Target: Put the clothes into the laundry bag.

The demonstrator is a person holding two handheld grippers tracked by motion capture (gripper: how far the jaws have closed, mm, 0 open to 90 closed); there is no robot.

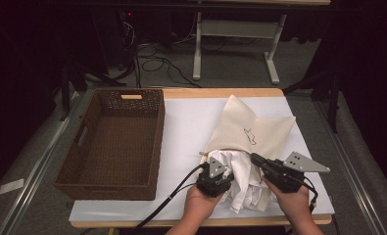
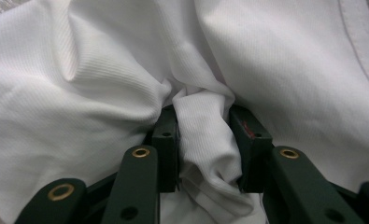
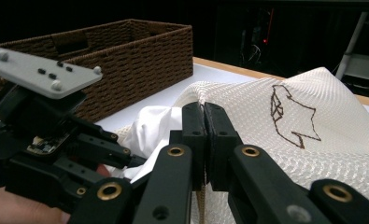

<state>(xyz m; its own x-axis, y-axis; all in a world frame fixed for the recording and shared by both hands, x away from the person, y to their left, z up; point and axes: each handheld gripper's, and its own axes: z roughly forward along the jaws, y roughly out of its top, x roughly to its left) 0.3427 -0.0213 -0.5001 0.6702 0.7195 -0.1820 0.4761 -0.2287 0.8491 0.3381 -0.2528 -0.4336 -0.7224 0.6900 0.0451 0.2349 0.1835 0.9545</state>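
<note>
White garment (image 2: 126, 93) is found pinched in a fold by the left gripper (image 1: 219, 177) and only partly drawn from the cream mesh bag (image 1: 259, 129), whose mouth edge is clamped by the right gripper (image 1: 256, 159); the wicker basket (image 1: 154, 142) is unfilled.

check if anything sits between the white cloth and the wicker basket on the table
Nothing visible does. The white cloth, pinched by the left hand-held gripper, lies at the cream bag; bare white tabletop separates it from the wicker basket.
</note>
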